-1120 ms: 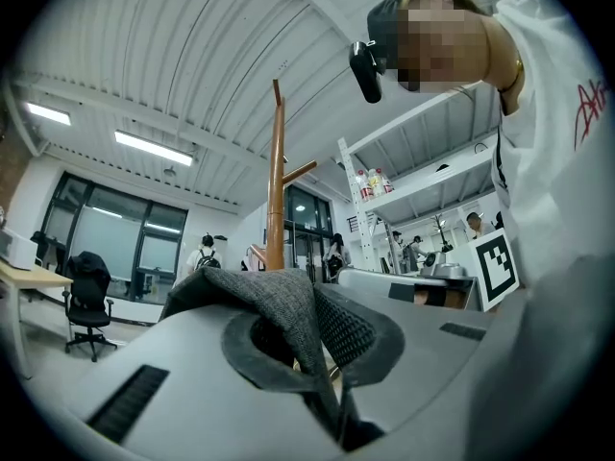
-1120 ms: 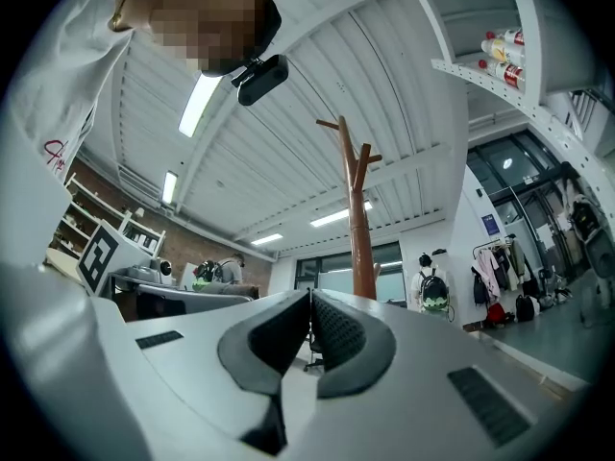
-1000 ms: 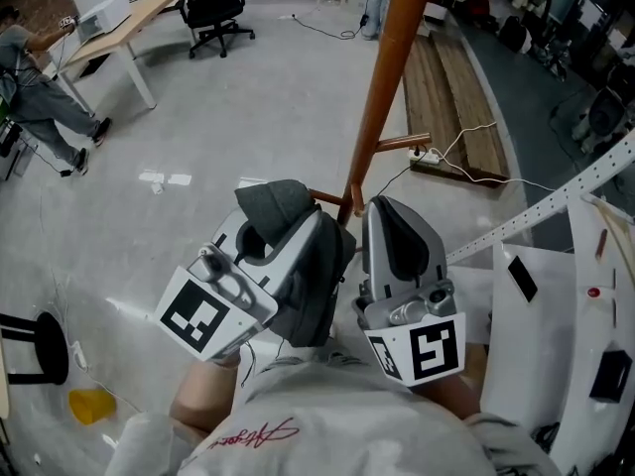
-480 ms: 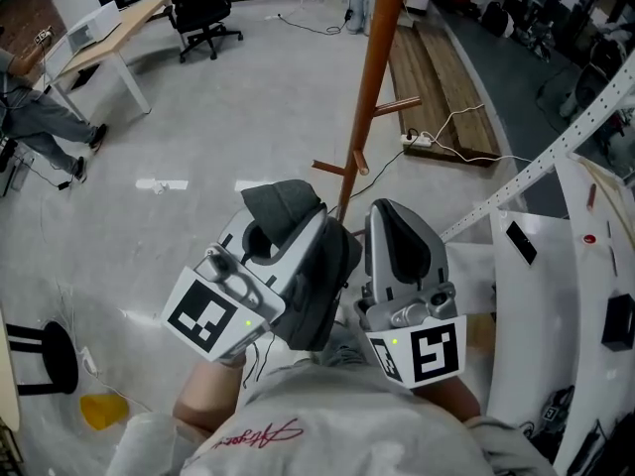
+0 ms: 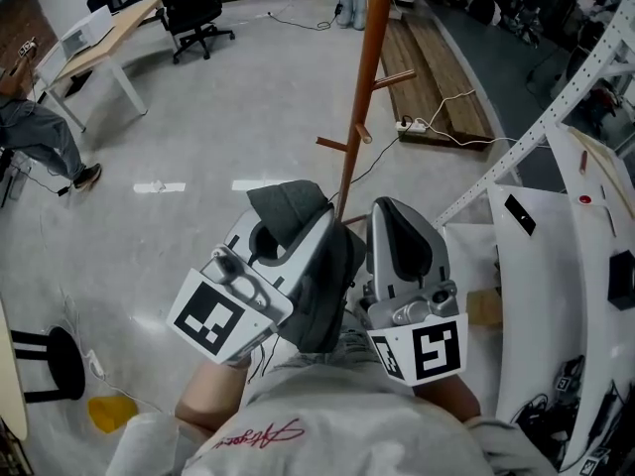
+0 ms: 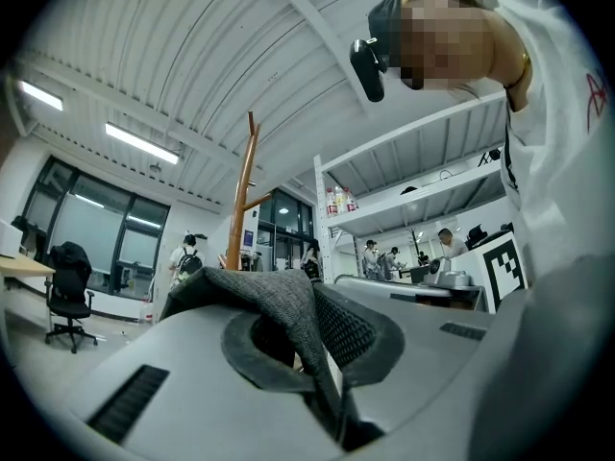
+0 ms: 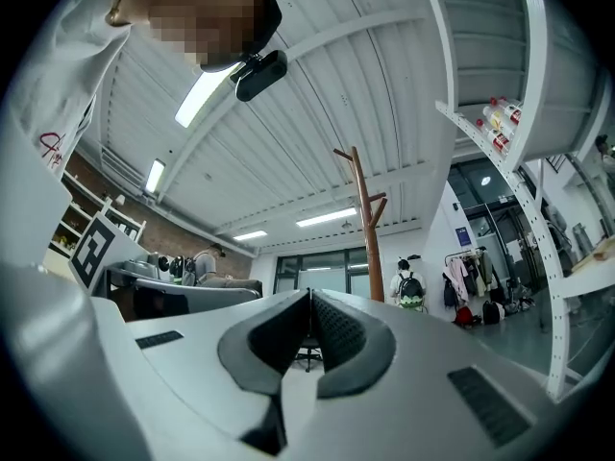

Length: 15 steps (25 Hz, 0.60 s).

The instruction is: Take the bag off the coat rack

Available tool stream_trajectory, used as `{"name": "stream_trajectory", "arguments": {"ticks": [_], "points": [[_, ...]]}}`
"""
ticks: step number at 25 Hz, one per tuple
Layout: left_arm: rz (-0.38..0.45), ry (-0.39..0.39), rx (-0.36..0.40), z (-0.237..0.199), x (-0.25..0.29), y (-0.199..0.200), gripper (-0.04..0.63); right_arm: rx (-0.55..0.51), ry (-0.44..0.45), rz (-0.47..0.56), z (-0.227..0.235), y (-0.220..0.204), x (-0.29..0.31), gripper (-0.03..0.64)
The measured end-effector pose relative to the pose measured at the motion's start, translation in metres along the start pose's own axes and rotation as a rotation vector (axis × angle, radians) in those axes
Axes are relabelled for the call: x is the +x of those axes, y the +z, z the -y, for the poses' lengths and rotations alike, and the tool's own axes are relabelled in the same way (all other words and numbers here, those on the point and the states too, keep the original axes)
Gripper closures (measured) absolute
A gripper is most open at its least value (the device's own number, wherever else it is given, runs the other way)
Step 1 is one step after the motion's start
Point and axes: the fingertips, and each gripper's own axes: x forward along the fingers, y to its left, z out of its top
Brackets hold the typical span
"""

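Two grippers are held side by side: the left gripper's (image 6: pixel 309 327) jaws pinch the grey fabric bag (image 5: pixel 283 202) (clear of the wooden coat rack (image 5: pixel 363 85) standing beyond), while the right gripper's (image 7: pixel 309 330) jaws meet on nothing.

Pale grey tools, charcoal bag, red-brown coat rack

The bag (image 5: pixel 281 202) is dark charcoal grey with a fine woven fleck. The left tool (image 5: pixel 316 236) and the right tool (image 5: pixel 395 214) have light grey shells and black, finely ribbed pads, and each carries a white cube (image 5: pixel 210 320) printed with black square markers. The coat rack (image 5: pixel 363 77) is warm reddish-brown wood. The floor (image 5: pixel 198 137) is glossy pale grey. The shirt (image 5: pixel 327 434) is off-white with red script. The office chair (image 5: pixel 191 8) is black.
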Motion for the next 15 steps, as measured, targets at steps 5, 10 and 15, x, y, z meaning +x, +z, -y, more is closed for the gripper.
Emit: {"name": "stream_trajectory", "arguments": {"ticks": [5, 10, 15], "points": [[0.003, -0.007, 0.006, 0.013, -0.007, 0.003, 0.558, -0.014, -0.006, 0.008, -0.007, 0.007, -0.009, 0.597], [0.013, 0.000, 0.006, 0.026, -0.004, 0.010, 0.558, -0.033, 0.020, 0.015, -0.009, 0.017, -0.015, 0.597], [0.016, 0.034, -0.008, 0.030, -0.005, 0.013, 0.558, -0.040, 0.050, 0.020, -0.008, 0.025, -0.019, 0.597]]}}
